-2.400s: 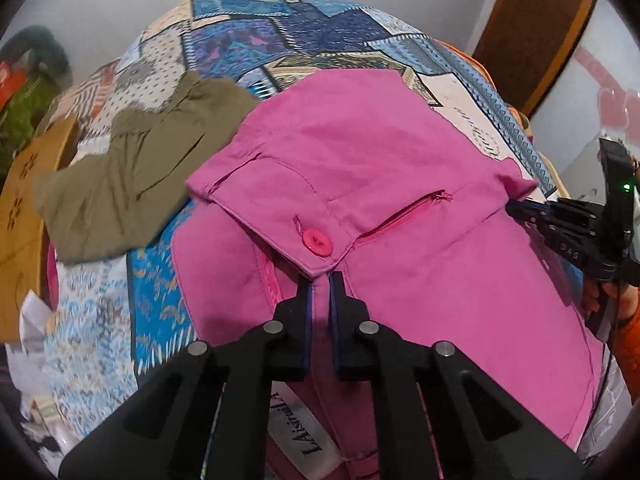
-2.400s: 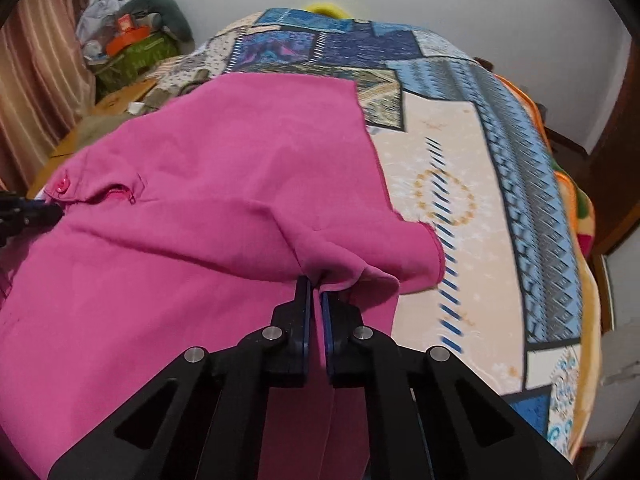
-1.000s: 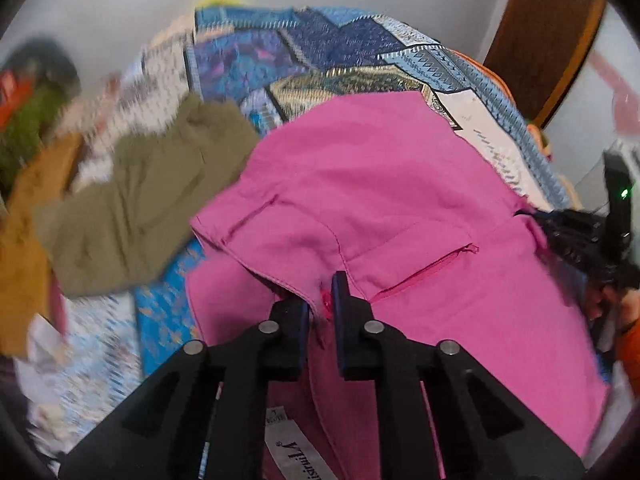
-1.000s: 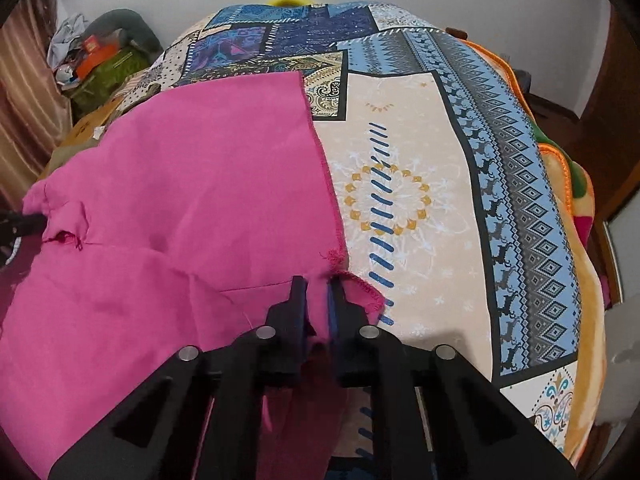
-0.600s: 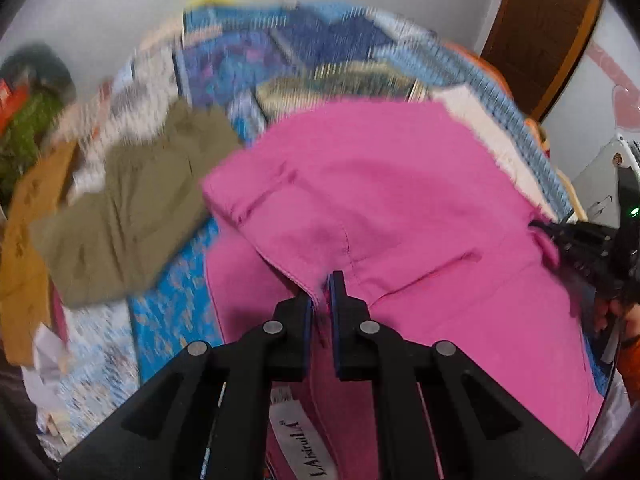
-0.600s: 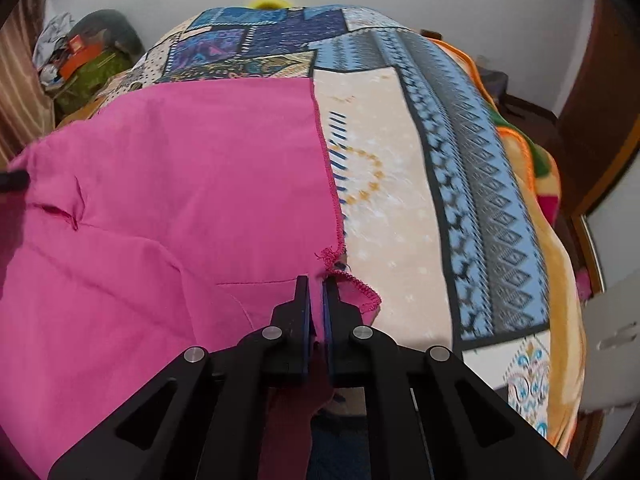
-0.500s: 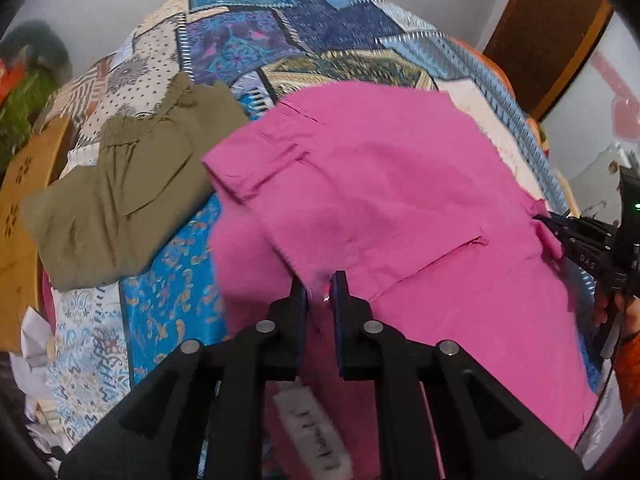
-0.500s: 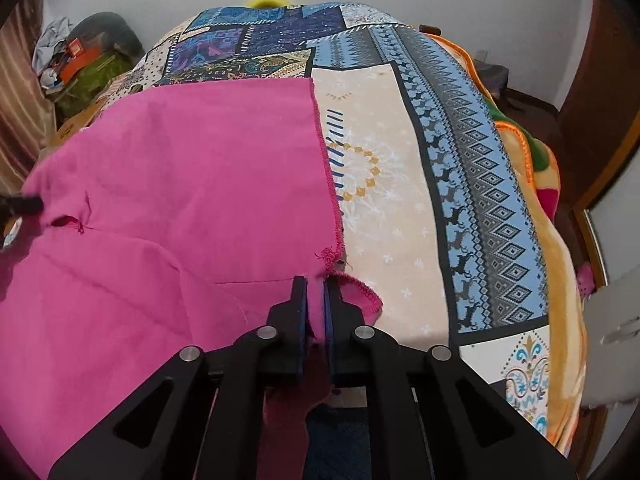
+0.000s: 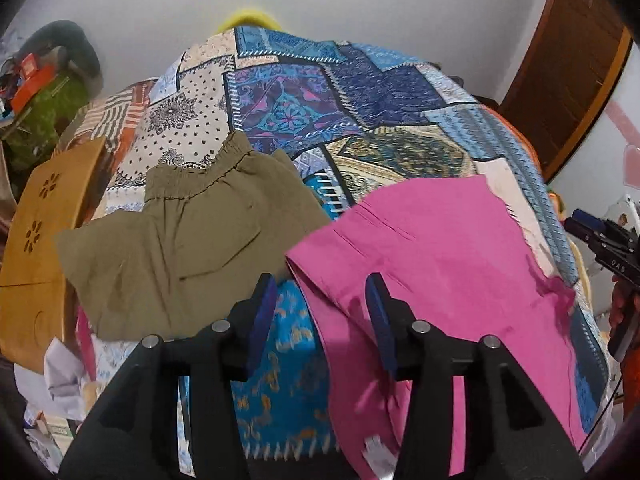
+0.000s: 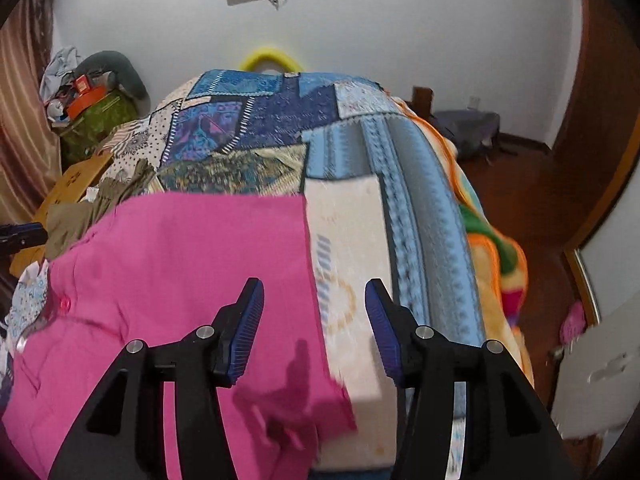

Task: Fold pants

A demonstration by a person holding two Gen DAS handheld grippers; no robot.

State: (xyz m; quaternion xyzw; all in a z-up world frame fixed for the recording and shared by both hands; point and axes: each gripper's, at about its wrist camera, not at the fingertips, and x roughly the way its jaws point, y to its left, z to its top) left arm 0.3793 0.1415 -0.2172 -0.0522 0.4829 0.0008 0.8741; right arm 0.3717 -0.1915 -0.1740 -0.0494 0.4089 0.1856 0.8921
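The pink pants [image 9: 432, 264] lie folded over on the patterned bedspread [image 9: 304, 96], their near part hanging off the bed's front edge. In the right wrist view the pink pants [image 10: 188, 264] fill the lower left. My left gripper [image 9: 322, 312] is open and empty above the pants' left edge. My right gripper [image 10: 314, 320] is open and empty above the pants' right edge. The right gripper also shows in the left wrist view [image 9: 600, 240] at the far right.
Olive-green shorts [image 9: 180, 236] lie on the bed left of the pink pants. A wooden board [image 9: 36, 248] stands at the bed's left side. A cluttered green bag [image 10: 96, 120] sits at the back left. A wooden door [image 9: 568, 64] is at the right.
Both grippers have opened and let go of the pink pants, which now lie on the bed. Both grippers have pulled back and up from the cloth.
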